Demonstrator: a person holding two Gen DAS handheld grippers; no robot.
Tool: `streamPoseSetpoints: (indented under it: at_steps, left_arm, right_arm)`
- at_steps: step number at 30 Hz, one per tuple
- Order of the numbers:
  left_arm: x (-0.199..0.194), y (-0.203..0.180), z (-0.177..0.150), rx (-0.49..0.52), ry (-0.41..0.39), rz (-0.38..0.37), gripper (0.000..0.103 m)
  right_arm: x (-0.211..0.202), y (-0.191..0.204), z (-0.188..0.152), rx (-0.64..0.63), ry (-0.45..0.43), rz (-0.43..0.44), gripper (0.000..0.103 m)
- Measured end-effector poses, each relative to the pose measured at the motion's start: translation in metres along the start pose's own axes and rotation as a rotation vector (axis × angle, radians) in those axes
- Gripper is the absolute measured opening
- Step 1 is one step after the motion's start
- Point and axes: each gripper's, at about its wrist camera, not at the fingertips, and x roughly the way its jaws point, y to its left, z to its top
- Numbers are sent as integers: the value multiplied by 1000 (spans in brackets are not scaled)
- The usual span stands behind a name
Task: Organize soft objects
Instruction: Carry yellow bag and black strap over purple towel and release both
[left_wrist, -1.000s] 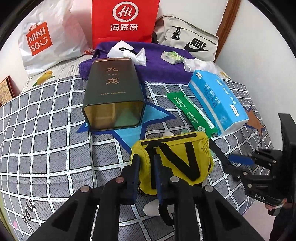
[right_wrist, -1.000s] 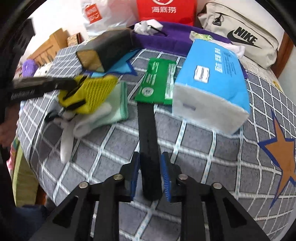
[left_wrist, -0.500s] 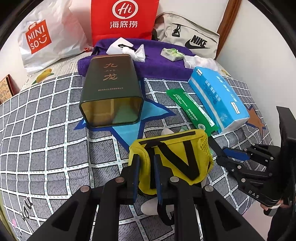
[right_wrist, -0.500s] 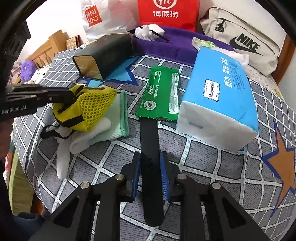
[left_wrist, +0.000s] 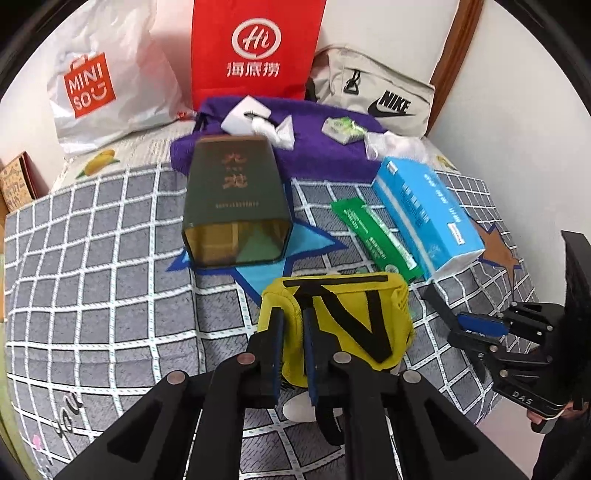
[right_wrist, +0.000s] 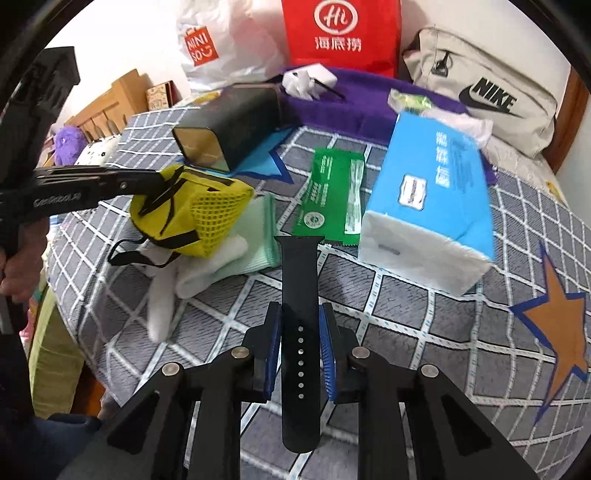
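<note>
So the left gripper (left_wrist: 293, 343) is clamped on the near edge of a yellow mesh pouch (left_wrist: 347, 321) with black straps, which sits lifted a bit over a white glove (right_wrist: 166, 295) and a pale green cloth (right_wrist: 255, 240) on the grey checked bedspread (left_wrist: 92, 266). The right gripper (right_wrist: 300, 350) is pinching a black watch strap (right_wrist: 299, 306) between its blue pads, and the strap's far end pokes out toward a green packet (right_wrist: 332, 195). Just right of the packet lies a blue tissue pack (right_wrist: 432, 206), and beyond the pouch a dark tin box (left_wrist: 236, 206) lies on its side with the open end facing the camera.
</note>
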Motion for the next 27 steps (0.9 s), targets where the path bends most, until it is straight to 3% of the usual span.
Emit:
streamPoseSetpoints:
  at_steps: [12,27]
  left_arm:
    - [-29,-6,16,5,-65,8,11]
    - [-34,-6,61,12,-112,33,10]
  right_arm:
    - [-41,-16,17,29,-112,-36,20]
    - [-53,-51,73,65,-182,-69,20]
